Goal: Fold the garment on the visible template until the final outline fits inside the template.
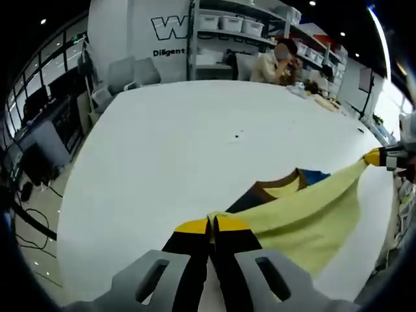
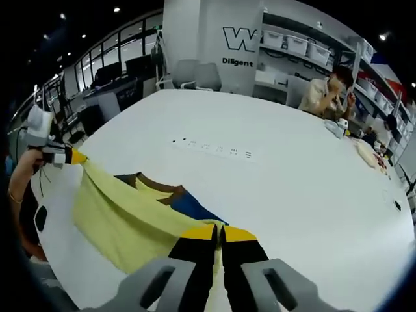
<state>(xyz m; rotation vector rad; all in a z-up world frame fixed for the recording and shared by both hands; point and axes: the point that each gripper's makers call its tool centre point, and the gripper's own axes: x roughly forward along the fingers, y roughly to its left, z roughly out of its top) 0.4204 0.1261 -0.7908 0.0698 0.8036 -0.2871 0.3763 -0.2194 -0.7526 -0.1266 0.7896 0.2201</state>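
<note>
Pale yellow garment (image 1: 305,211) — brown and blue patches — on a white table (image 1: 195,149).

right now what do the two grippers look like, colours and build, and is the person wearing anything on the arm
Both match: the left gripper and the right gripper have two black jaws capped with yellow tips, rising from light grey moulded bases with slot-shaped cutouts. Seen from across, each carries a pale grey-white box behind its yellow tip. In the right gripper view a thin bracelet circles the person's wrist; no sleeve shows there.
</note>
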